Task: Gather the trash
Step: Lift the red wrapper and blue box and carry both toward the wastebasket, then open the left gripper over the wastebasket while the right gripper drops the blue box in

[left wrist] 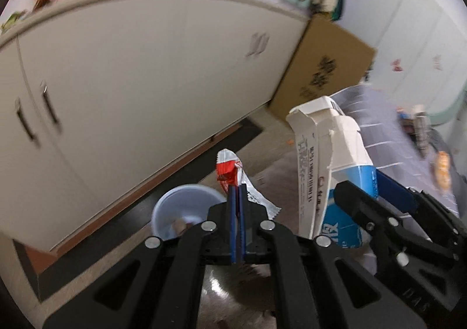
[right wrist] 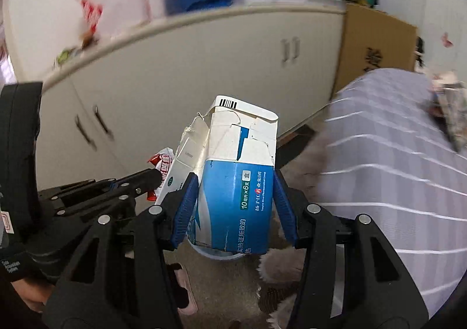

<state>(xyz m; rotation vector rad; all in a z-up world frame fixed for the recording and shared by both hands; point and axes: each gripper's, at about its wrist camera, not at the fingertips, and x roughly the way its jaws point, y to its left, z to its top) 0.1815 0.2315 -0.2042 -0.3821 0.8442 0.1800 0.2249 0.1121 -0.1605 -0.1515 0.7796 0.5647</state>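
White cabinet doors [left wrist: 140, 89] fill the background in both wrist views, smeared by blur, so I cannot read what sits on the counter above them beyond red-and-white plastic and something blue. Beside the cabinet a cardboard box [left wrist: 324, 66] leans, its print too soft to read. On the right, striped grey fabric [right wrist: 388, 159] runs out of the picture, and I cannot tell what it covers.

My left gripper [left wrist: 238, 192] has its blue pads clenched flat on a red-and-silver wrapper [left wrist: 230, 171]; the crumpled top pokes up past the tips and a silver tail hangs out to the right. Below the fingers I see a pale blue tub [left wrist: 184, 212], partly hidden by the linkage, with its contents unclear.

My right gripper [right wrist: 233, 189] grasps a torn blue-and-white carton [right wrist: 236, 189], one pad pressed on each side of its blue lower half. The ripped white top stands well above the tips. The carton's base hides most of a rim below it, which is hard to make out.
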